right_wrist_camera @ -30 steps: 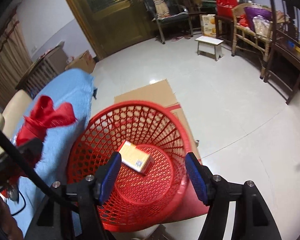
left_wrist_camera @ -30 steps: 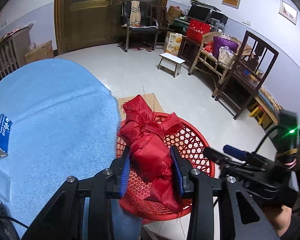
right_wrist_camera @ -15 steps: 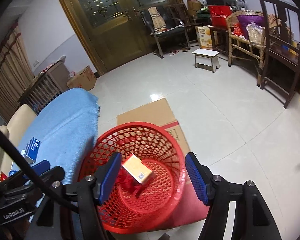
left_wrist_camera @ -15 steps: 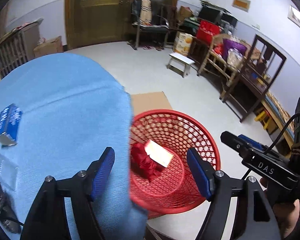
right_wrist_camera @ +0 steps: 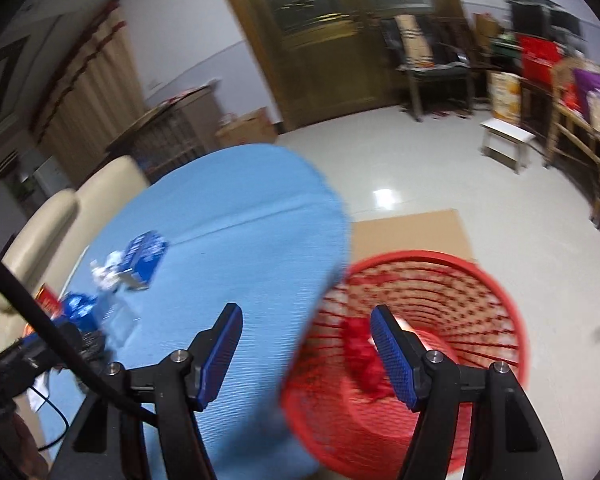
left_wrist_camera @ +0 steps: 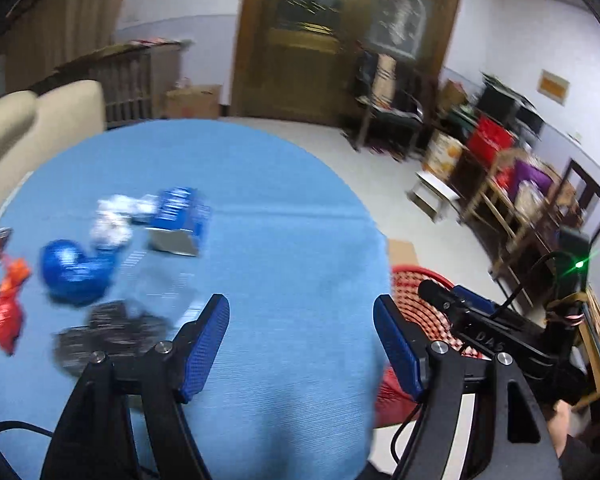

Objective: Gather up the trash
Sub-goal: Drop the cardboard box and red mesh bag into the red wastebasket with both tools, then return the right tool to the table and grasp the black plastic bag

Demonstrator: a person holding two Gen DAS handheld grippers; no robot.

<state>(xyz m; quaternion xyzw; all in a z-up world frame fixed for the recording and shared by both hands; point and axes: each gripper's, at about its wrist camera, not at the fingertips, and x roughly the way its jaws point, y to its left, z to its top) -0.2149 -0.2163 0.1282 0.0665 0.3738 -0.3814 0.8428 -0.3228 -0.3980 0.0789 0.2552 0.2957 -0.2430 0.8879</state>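
My left gripper [left_wrist_camera: 301, 320] stands open and empty over the blue table cloth [left_wrist_camera: 268, 240]. Trash lies at the cloth's left: a blue carton [left_wrist_camera: 178, 222], white crumpled paper [left_wrist_camera: 112, 220], a blue foil wad [left_wrist_camera: 74, 268], a black crumpled bag [left_wrist_camera: 108, 336] and an orange-red wrapper [left_wrist_camera: 8, 308]. My right gripper [right_wrist_camera: 306, 338] is open and empty, straddling the table edge and the red mesh basket [right_wrist_camera: 480, 280] on the floor. The red bag [right_wrist_camera: 362, 356] lies inside the basket. The carton [right_wrist_camera: 146, 256] shows in the right wrist view too.
A cardboard sheet [right_wrist_camera: 408, 232] lies under the basket on the tiled floor. A beige seat [left_wrist_camera: 40, 120] stands behind the table. Chairs, a white stool [right_wrist_camera: 506, 140] and shelves line the far wall by the wooden door [left_wrist_camera: 324, 40].
The left gripper opened and dropped the red bag into the basket, then swung left over the table. The right gripper also swung left, from above the basket toward the table edge.
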